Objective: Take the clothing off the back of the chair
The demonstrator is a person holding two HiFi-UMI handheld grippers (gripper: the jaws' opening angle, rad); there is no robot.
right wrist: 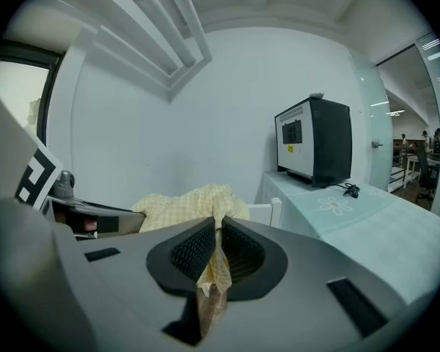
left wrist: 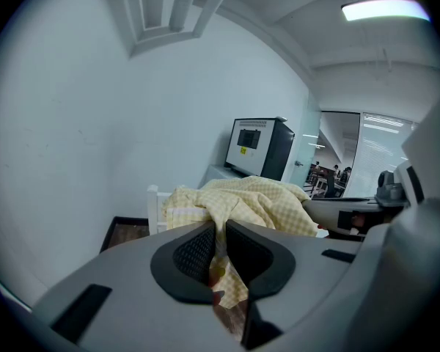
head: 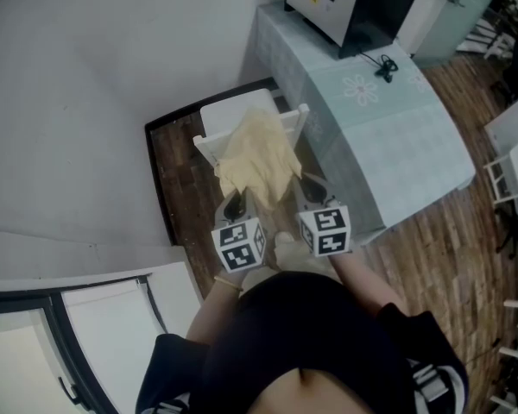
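A pale yellow checked garment (head: 257,155) hangs over the back of a small white chair (head: 233,116) in the head view. My left gripper (head: 234,206) is shut on the garment's near left edge, and my right gripper (head: 312,188) is shut on its near right edge. In the left gripper view the yellow cloth (left wrist: 242,200) runs from the chair back down between the dark pads (left wrist: 194,251). In the right gripper view a fold of the same cloth (right wrist: 198,204) is pinched between the pads (right wrist: 243,251) and hangs below them.
A table with a pale green cloth (head: 388,136) stands right of the chair and carries a black and white machine (head: 345,3). A white wall (head: 78,102) lies to the left. Dark wood floor (head: 186,171) shows around the chair, and white chairs (head: 509,175) stand far right.
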